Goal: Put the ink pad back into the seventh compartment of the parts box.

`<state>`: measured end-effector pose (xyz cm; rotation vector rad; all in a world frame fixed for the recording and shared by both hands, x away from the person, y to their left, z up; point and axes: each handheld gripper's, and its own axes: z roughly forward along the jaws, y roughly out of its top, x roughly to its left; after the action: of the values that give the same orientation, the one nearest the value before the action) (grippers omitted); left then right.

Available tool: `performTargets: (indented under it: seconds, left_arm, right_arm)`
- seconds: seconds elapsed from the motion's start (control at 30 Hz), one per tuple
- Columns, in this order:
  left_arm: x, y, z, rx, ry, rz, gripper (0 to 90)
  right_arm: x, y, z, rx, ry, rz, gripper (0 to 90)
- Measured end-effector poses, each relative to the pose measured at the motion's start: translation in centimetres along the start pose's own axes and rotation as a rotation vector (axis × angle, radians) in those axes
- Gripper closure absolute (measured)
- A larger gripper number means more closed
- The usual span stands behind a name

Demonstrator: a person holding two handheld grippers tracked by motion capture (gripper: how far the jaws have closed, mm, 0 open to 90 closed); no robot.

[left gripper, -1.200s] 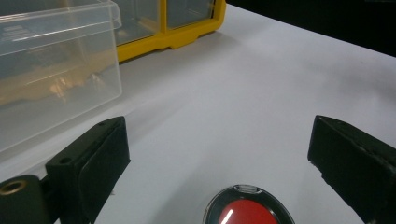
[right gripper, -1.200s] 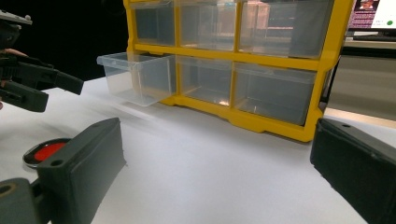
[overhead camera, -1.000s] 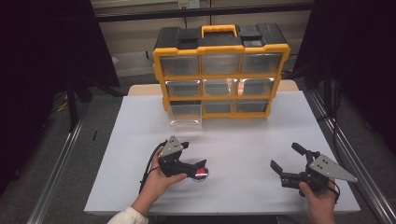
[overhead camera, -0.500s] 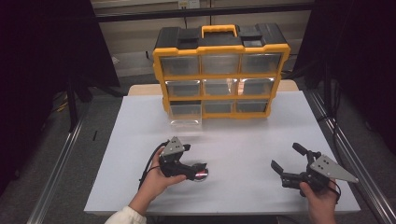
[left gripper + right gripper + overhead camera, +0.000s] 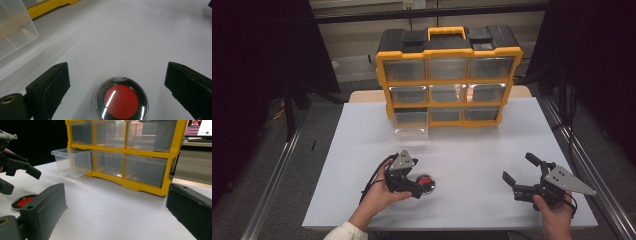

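My left gripper (image 5: 412, 186) hangs over the round red-centred case (image 5: 121, 98) — fingers (image 5: 47, 90) spread wide, one on each side of it, neither touching. The case lies flat on the white table (image 5: 472, 150), near its front edge and well apart from the yellow drawer organizer (image 5: 447, 75), whose clear bottom-left drawer (image 5: 410, 122) stands pulled out. My right gripper (image 5: 526, 181) rests off to the right — fingers released, grasping nothing.

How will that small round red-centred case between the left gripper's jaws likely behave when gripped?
The round case lies flat, so it probably won't roll. Its glossy clear lid catches glare, so it may slip between the left gripper pads. It looks small and thin, likely light, and could skid on the smooth white table.
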<state>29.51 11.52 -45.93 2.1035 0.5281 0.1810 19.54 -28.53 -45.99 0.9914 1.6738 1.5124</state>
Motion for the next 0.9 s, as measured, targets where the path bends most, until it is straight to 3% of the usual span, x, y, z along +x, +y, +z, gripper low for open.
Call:
performTargets:
  seconds: [0.2,0.4,0.5,0.6,0.9]
  left_arm:
    - [-0.01,-0.01,0.02,-0.005,-0.012,-0.009,6.1]
    - [-0.08,0.01,-0.12,0.019,-0.020,0.008,8.7]
    - [-0.20,0.03,-0.03,0.043,-0.016,0.014,9.0]
    - [-0.15,-0.09,0.08,0.054,-0.041,0.017,11.5]
    - [-0.21,-0.59,0.80,0.129,-0.036,0.018,16.1]
  right_arm:
    - [0.04,-0.02,0.08,0.001,-0.002,-0.003,2.3]
    - [0.10,0.02,0.10,-0.004,-0.005,0.003,2.3]
    - [0.07,0.00,0.08,0.000,-0.002,0.002,2.3]
    - [0.06,-0.02,0.09,0.000,-0.001,-0.001,2.2]
    - [0.16,-0.02,0.14,0.002,0.000,0.000,2.2]
